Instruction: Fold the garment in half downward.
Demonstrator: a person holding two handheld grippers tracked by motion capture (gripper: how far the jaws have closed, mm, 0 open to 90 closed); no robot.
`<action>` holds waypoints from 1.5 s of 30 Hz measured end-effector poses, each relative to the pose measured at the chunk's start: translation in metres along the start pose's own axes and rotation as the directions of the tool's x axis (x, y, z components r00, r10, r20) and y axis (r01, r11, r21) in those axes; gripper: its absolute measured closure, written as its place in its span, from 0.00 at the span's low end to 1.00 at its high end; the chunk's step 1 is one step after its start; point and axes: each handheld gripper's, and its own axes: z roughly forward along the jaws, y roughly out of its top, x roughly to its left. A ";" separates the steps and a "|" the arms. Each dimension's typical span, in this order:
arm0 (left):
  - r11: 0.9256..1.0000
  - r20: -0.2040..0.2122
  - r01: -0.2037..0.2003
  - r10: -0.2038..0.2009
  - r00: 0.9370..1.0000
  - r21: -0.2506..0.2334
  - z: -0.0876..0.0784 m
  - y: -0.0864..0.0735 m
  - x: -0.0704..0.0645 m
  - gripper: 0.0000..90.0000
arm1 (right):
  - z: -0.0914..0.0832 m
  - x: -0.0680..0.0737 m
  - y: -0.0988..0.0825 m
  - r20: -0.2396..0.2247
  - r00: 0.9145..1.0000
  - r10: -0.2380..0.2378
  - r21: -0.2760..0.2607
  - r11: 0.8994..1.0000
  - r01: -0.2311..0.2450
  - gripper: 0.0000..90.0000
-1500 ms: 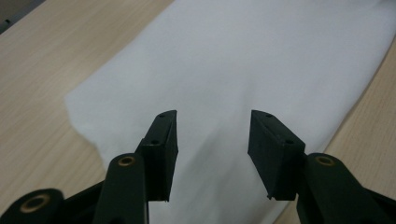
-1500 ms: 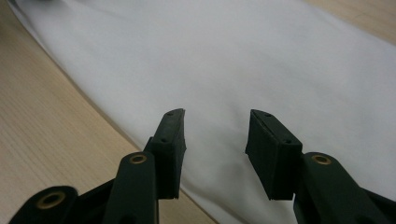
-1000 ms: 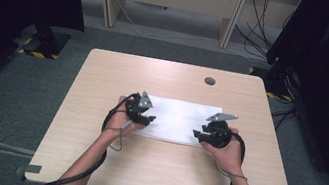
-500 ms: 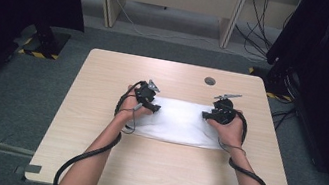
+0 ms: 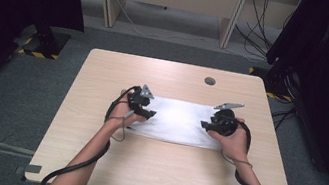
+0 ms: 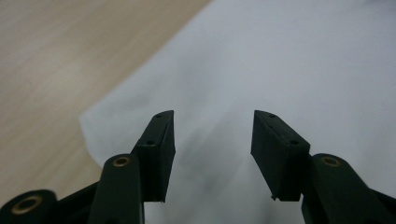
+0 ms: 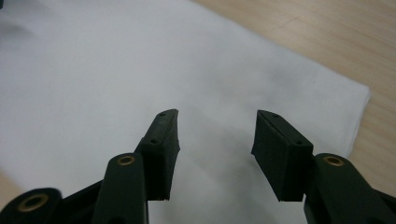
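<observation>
A white cloth (image 5: pixel 178 121) lies flat in the middle of the wooden table (image 5: pixel 149 171). My left gripper (image 5: pixel 148 113) sits over the cloth's left end and my right gripper (image 5: pixel 205 126) over its right end, jaws turned toward each other. In the left gripper view my left gripper (image 6: pixel 212 128) is open above the cloth (image 6: pixel 289 56) near a corner, nothing between its pads. In the right gripper view my right gripper (image 7: pixel 217 128) is open above the cloth (image 7: pixel 116 70) with nothing gripped; its jaws have just been opening.
A round cable hole (image 5: pixel 210 81) sits in the tabletop at the back right. Behind the table stand pale desk legs (image 5: pixel 230 17) with cables on the floor. Dark curtains flank both sides. Bare wood surrounds the cloth.
Both hands went to the cloth's far edge half a second ago and have come back toward me. The cloth now lies a little wider than one second ago.
</observation>
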 end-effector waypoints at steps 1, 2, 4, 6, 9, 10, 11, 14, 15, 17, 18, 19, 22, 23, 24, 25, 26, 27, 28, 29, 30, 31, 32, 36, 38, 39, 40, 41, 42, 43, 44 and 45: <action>1.000 0.006 0.005 -0.005 1.000 0.007 -0.001 -0.004 -0.002 0.53 | -0.003 0.005 -0.006 -0.011 1.000 -0.008 0.012 1.000 0.008 0.55; 1.000 0.014 0.019 -0.019 1.000 0.003 -0.001 -0.009 -0.005 0.52 | -0.004 0.007 -0.009 -0.014 1.000 -0.012 0.021 1.000 0.013 0.55; 1.000 0.010 0.028 -0.028 1.000 -0.001 -0.002 -0.015 -0.008 0.52 | -0.003 0.011 -0.017 0.004 1.000 -0.031 0.040 0.999 0.031 0.55; 0.999 0.002 0.041 -0.041 0.999 -0.004 -0.001 -0.019 -0.009 0.53 | -0.002 0.012 -0.024 0.000 1.000 -0.024 0.045 0.999 0.024 0.55; 1.000 -0.008 0.016 -0.016 1.000 0.009 -0.002 -0.017 -0.012 0.56 | -0.002 0.012 -0.029 -0.003 1.000 -0.006 0.027 1.000 0.006 0.56; 1.000 -0.010 -0.001 0.001 1.000 0.020 -0.002 -0.016 -0.014 0.57 | -0.002 0.011 -0.030 -0.003 1.000 -0.004 0.024 1.000 0.004 0.56; 1.000 -0.009 -0.010 0.010 1.000 0.027 -0.003 -0.014 -0.016 0.57 | -0.003 0.011 -0.031 -0.004 1.000 -0.007 0.021 1.000 0.008 0.56; 1.000 -0.012 -0.020 0.020 1.000 0.024 -0.005 -0.011 -0.020 0.56 | -0.007 0.011 -0.033 -0.013 1.000 -0.003 0.032 0.999 0.003 0.56; 1.000 -0.023 -0.023 0.023 0.999 0.010 -0.006 -0.008 -0.023 0.55 | -0.008 0.011 -0.033 -0.012 1.000 0.003 0.028 1.000 -0.002 0.56; 0.999 -0.012 -0.033 0.033 0.999 -0.027 -0.006 0.000 -0.032 0.55 | -0.013 0.014 -0.032 -0.018 1.000 0.010 0.002 1.000 -0.010 0.56; 0.998 -0.002 -0.035 0.035 0.999 -0.045 -0.005 0.005 -0.038 0.54 | -0.015 0.018 -0.030 -0.024 1.000 0.013 -0.011 1.000 -0.013 0.57; 0.998 0.011 -0.042 0.042 0.999 -0.051 -0.002 0.010 -0.045 0.54 | -0.016 0.023 -0.029 -0.029 1.000 0.005 -0.022 1.000 -0.006 0.57; 0.995 0.038 -0.090 0.092 0.995 -0.046 0.010 0.023 -0.063 0.53 | -0.015 0.041 -0.025 -0.045 0.998 -0.038 -0.021 0.999 0.037 0.57; 0.994 0.042 -0.100 0.102 0.994 -0.040 0.014 0.026 -0.067 0.53 | -0.014 0.044 -0.024 -0.049 0.998 -0.041 -0.018 0.999 0.040 0.57; 0.993 0.041 -0.118 0.119 0.992 -0.029 0.021 0.029 -0.072 0.53 | -0.012 0.047 -0.025 -0.046 0.998 -0.047 -0.015 0.999 0.046 0.57; 0.993 0.041 -0.118 0.119 0.992 -0.029 0.021 0.029 -0.072 0.53 | -0.012 0.047 -0.025 -0.046 0.998 -0.047 -0.015 0.999 0.046 0.57; 0.992 0.041 -0.120 0.121 0.992 -0.024 0.023 0.029 -0.073 0.53 | -0.009 0.049 -0.027 -0.035 0.998 -0.050 -0.004 0.999 0.050 0.57; 0.992 0.039 -0.121 0.122 0.992 -0.018 0.026 0.030 -0.074 0.53 | -0.006 0.048 -0.030 -0.034 0.998 -0.043 0.008 0.999 0.043 0.57; 0.993 0.033 -0.121 0.121 0.992 -0.012 0.029 0.030 -0.076 0.53 | -0.005 0.048 -0.032 -0.030 0.999 -0.042 0.012 0.999 0.042 0.57; 0.993 0.033 -0.121 0.121 0.992 -0.012 0.029 0.030 -0.076 0.54 | -0.004 0.048 -0.034 -0.032 0.999 -0.041 0.001 0.999 0.041 0.57; 0.993 0.031 -0.120 0.120 0.992 -0.014 0.030 0.029 -0.076 0.54 | -0.004 0.048 -0.034 -0.032 0.999 -0.041 0.001 0.999 0.041 0.57; 0.993 0.030 -0.120 0.121 0.992 -0.012 0.030 0.029 -0.077 0.54 | -0.005 0.047 -0.036 -0.034 0.999 -0.034 -0.005 0.999 0.034 0.57; 0.992 0.029 -0.127 0.127 0.991 -0.010 0.029 0.029 -0.077 0.54 | -0.005 0.047 -0.037 -0.035 0.999 -0.035 -0.006 0.999 0.035 0.57; 0.993 0.012 -0.107 0.107 0.994 -0.054 0.014 0.027 -0.071 0.53 | -0.016 0.040 -0.036 -0.030 1.000 -0.004 -0.037 0.999 0.002 0.57; 0.995 -0.007 -0.088 0.087 0.996 -0.045 0.003 0.020 -0.062 0.53 | -0.025 0.029 -0.040 -0.003 0.999 0.039 -0.054 0.998 -0.040 0.57; 0.995 -0.007 -0.088 0.087 0.996 -0.045 0.003 0.020 -0.062 0.53 | -0.029 0.024 -0.043 0.017 0.998 0.057 -0.053 0.997 -0.056 0.57; 0.997 -0.026 -0.071 0.070 0.997 -0.027 -0.005 0.010 -0.052 0.53 | -0.031 0.018 -0.047 0.025 0.997 0.073 -0.048 0.996 -0.072 0.57; 0.998 -0.035 -0.059 0.058 0.998 -0.019 -0.009 0.004 -0.048 0.53 | -0.033 0.014 -0.051 0.034 0.996 0.088 -0.036 0.996 -0.086 0.57; 0.999 -0.042 -0.044 0.044 0.998 -0.012 -0.013 -0.001 -0.044 0.53 | -0.034 0.009 -0.056 0.043 0.995 0.096 -0.027 0.995 -0.094 0.57; 0.999 -0.042 -0.044 0.044 0.998 -0.012 -0.013 -0.001 -0.044 0.53 | -0.035 0.006 -0.060 0.037 0.994 0.105 -0.019 0.994 -0.105 0.57; 0.999 -0.046 -0.032 0.032 0.998 -0.006 -0.015 -0.007 -0.042 0.53 | -0.035 0.003 -0.064 0.022 0.994 0.108 -0.020 0.994 -0.108 0.57; 1.000 -0.051 -0.023 0.023 0.998 -0.002 -0.017 -0.012 -0.040 0.53 | -0.035 0.002 -0.068 0.013 0.994 0.107 -0.026 0.994 -0.107 0.57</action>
